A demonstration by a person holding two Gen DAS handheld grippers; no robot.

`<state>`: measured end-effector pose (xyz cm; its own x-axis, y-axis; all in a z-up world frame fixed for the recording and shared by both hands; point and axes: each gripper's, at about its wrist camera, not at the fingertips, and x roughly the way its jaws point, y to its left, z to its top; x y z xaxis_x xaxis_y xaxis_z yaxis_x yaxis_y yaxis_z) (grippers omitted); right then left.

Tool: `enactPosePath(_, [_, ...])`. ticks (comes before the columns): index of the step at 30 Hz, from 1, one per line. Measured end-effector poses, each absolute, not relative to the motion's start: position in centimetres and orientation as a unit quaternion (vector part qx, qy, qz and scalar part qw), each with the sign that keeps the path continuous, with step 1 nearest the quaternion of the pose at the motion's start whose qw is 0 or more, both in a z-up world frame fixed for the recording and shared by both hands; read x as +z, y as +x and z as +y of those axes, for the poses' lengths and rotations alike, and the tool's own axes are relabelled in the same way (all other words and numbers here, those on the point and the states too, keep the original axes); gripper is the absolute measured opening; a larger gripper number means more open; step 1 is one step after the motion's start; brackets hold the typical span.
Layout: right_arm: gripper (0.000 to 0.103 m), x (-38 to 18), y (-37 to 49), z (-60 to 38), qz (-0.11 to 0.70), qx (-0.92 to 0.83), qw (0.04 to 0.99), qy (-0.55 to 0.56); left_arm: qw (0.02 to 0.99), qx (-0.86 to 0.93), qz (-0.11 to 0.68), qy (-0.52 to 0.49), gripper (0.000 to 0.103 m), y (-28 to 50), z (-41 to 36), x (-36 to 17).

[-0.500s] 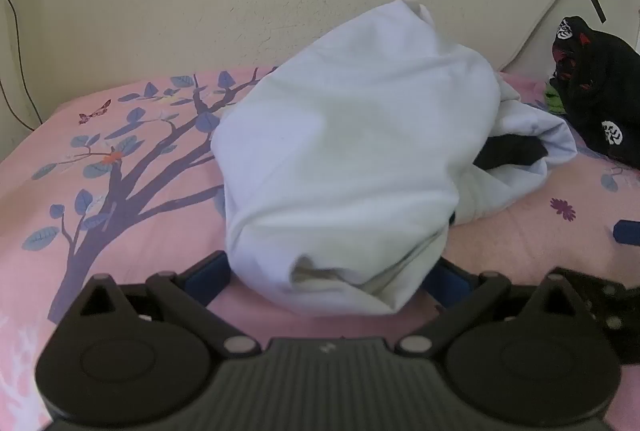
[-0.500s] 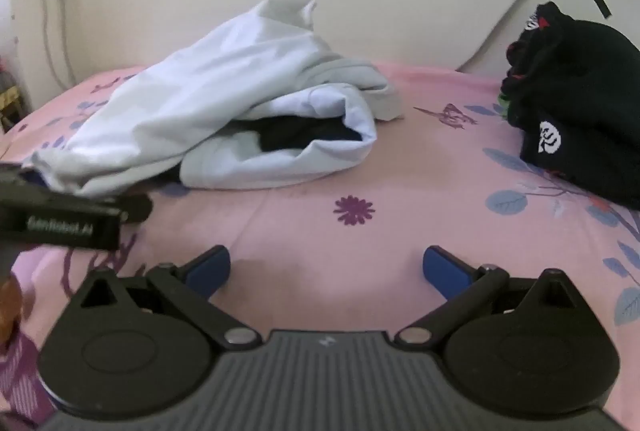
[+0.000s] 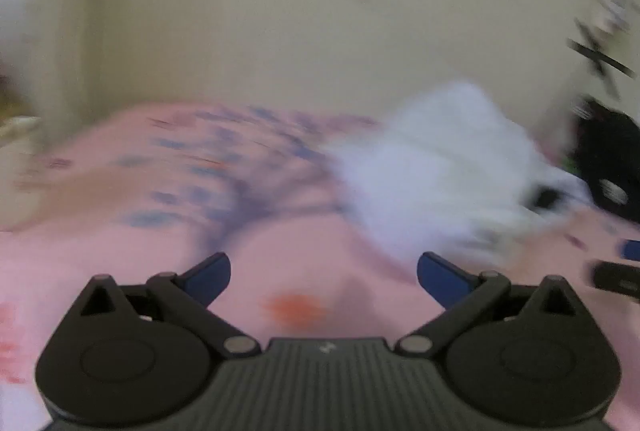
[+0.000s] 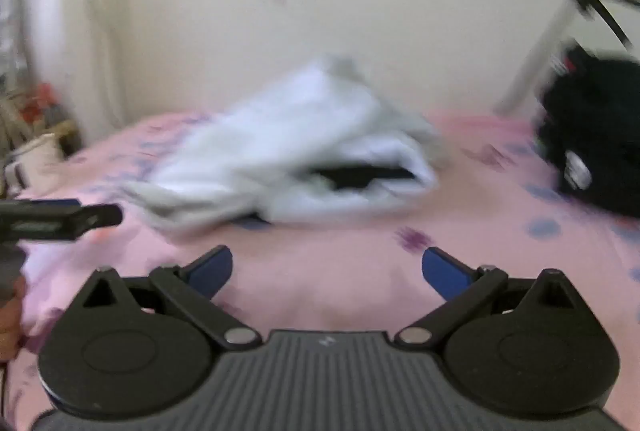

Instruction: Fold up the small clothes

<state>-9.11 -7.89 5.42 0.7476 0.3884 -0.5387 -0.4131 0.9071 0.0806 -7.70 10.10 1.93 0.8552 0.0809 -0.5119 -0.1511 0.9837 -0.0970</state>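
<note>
- Left gripper (image 3: 324,273): jaws wide apart, nothing between them, above the pink bedsheet (image 3: 300,255).
- Right gripper (image 4: 327,271): also spread wide, empty.
- White garment (image 4: 304,151) lies crumpled ahead; only the right view shows its dark inside.
- Black clothes (image 4: 592,135) lie far right.

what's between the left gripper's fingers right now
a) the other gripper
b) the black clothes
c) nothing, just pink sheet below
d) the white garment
c: the left gripper is open over bare pink sheet, with the white garment lying off ahead and to the right, apart from the fingers.
</note>
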Motion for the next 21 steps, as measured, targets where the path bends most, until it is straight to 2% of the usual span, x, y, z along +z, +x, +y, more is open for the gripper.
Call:
enactPosePath(3, [0.092, 7.1, -8.4, -3.9, 0.272, 0.258, 0.927, -0.023, 0.955, 0.084, 0.257, -0.123, 0.095, -6.5, 12.3, 1.9])
enactPosePath(4, [0.085, 7.2, -7.7, -2.8, 0.276, 0.269, 0.923, -0.019, 0.951, 0.082, 0.262, -0.145, 0.089, -6.1, 13.1, 1.8])
enactPosePath(5, [0.066, 7.3, -7.0, -1.8, 0.284, 0.276, 0.918, -0.015, 0.948, 0.080, 0.266, -0.157, 0.084, -5.8, 13.7, 1.8])
enactPosePath(6, [0.061, 7.3, -6.1, -0.4, 0.299, 0.283, 0.911, -0.012, 0.947, 0.080, 0.266, -0.161, 0.083, -6.0, 13.7, 1.7])
enactPosePath(9, [0.064, 6.3, -5.3, 2.0, 0.332, 0.301, 0.894, -0.018, 0.946, 0.079, 0.267, -0.169, 0.083, -6.4, 14.0, 1.7])
enactPosePath(10, [0.057, 5.6, -4.8, 3.4, 0.344, 0.299, 0.889, -0.033, 0.946, 0.077, 0.268, -0.167, 0.083, -6.4, 14.0, 1.7])
enactPosePath(11, [0.018, 4.8, -5.0, 4.0, 0.351, 0.296, 0.887, -0.043, 0.946, 0.079, 0.267, -0.164, 0.084, -6.7, 13.6, 1.6])
enactPosePath(12, [0.001, 4.3, -4.8, 4.0, 0.357, 0.293, 0.886, -0.038, 0.947, 0.078, 0.266, -0.160, 0.084, -6.7, 13.6, 1.7])
enactPosePath(17, [0.000, 7.1, -3.1, -1.5, 0.308, 0.209, 0.924, 0.089, 0.951, 0.074, 0.262, -0.144, 0.089, -7.2, 12.7, 1.0])
enactPosePath(21, [0.000, 13.7, -4.6, -7.8, 0.187, 0.127, 0.967, 0.119, 0.951, 0.068, 0.264, -0.143, 0.089, -7.1, 12.8, 1.0])
